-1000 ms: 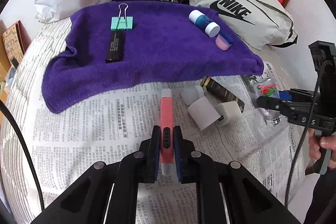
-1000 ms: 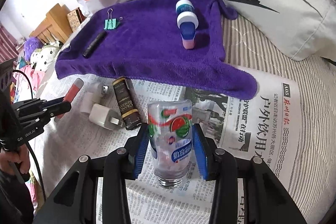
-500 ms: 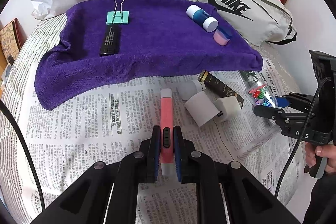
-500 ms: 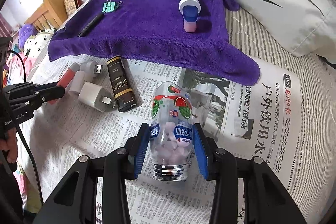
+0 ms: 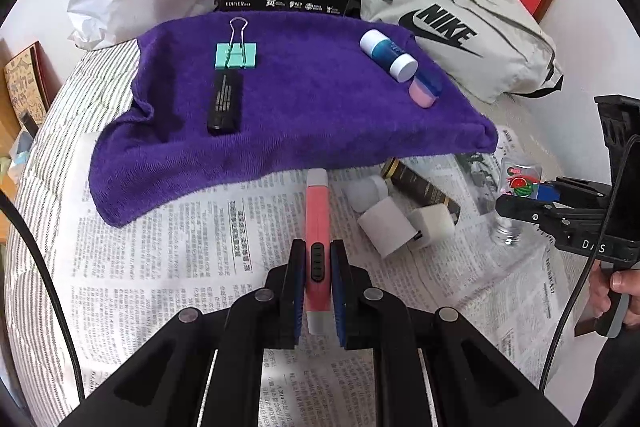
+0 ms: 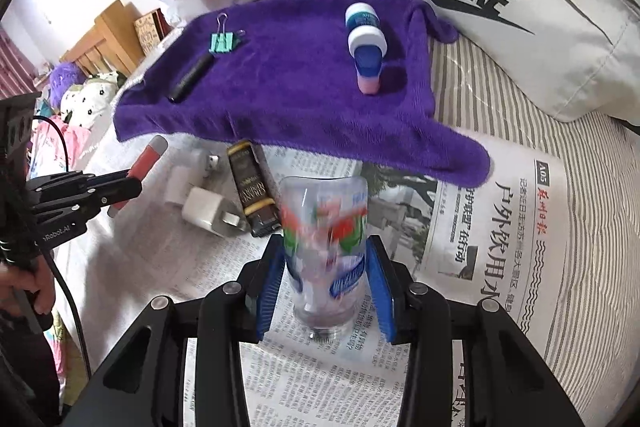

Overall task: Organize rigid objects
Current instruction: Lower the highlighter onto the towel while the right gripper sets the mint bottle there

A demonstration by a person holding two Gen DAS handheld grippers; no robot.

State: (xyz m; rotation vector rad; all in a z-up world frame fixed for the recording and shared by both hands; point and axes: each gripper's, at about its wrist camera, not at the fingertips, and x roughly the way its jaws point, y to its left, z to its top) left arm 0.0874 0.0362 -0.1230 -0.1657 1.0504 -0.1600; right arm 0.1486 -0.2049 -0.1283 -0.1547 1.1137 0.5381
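Both grippers carry loads above the newspaper (image 5: 168, 267): the left gripper (image 5: 316, 291), jaws closed on a pink utility knife (image 5: 317, 211), and the right gripper (image 6: 326, 287), jaws clamping a blurred candy bottle (image 6: 324, 243), should approach level and set down on the purple towel's (image 5: 304, 107) open middle.

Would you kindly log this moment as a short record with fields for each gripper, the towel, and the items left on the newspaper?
left gripper: shut on pink utility knife
right gripper: shut on clear candy bottle, cap toward camera
purple towel: holds green binder clip, black tube, blue-white bottle, pink-blue eraser
newspaper: white chargers, black-gold box
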